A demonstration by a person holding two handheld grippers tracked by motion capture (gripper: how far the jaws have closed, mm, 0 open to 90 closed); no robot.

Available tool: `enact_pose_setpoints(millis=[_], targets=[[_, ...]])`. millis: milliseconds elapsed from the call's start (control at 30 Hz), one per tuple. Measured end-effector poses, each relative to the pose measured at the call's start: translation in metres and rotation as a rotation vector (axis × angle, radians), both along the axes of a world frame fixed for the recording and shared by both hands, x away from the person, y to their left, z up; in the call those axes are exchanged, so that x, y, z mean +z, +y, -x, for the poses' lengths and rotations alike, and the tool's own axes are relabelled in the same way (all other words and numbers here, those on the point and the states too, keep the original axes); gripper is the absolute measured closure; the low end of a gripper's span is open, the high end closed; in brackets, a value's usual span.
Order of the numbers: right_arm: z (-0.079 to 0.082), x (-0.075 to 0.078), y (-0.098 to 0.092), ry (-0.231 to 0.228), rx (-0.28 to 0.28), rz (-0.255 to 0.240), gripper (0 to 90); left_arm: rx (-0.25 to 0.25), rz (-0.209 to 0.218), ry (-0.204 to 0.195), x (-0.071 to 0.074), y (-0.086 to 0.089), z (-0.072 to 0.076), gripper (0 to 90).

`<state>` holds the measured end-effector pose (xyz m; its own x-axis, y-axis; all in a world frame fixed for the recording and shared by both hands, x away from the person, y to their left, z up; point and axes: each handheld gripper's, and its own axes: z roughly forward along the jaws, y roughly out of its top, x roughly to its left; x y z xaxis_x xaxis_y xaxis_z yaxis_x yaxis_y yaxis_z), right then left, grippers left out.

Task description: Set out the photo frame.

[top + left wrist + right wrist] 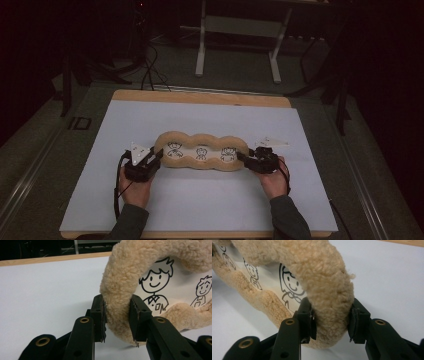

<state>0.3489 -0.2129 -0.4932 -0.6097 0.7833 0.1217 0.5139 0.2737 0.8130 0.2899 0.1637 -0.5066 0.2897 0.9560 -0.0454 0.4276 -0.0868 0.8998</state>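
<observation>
A fleecy tan cushion [202,151], long and three-lobed with a cartoon figure drawn in each white centre, is lying across the middle of the white surface [200,200]. The left claw [156,159] is pinching the cushion's left end, both pads pressing into the fleece rim. The right claw [242,156] is squeezing the rim at the cushion's right end.

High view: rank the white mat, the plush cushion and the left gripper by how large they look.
1. White mat, covering most of the tabletop.
2. Plush cushion, a long fuzzy tan piece with three cartoon figures.
3. Left gripper, clamped on the cushion's end and clearly the smallest.
</observation>
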Motion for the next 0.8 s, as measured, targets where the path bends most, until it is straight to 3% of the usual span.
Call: enact_pose_setpoints(millis=[800], targets=[[-0.0014, -0.0078, 0.0005, -0.018, -0.026, 0.002, 61.1, 0.005, -0.016, 0.024, -0.0075, -0.0028, -0.0047, 68.6]])
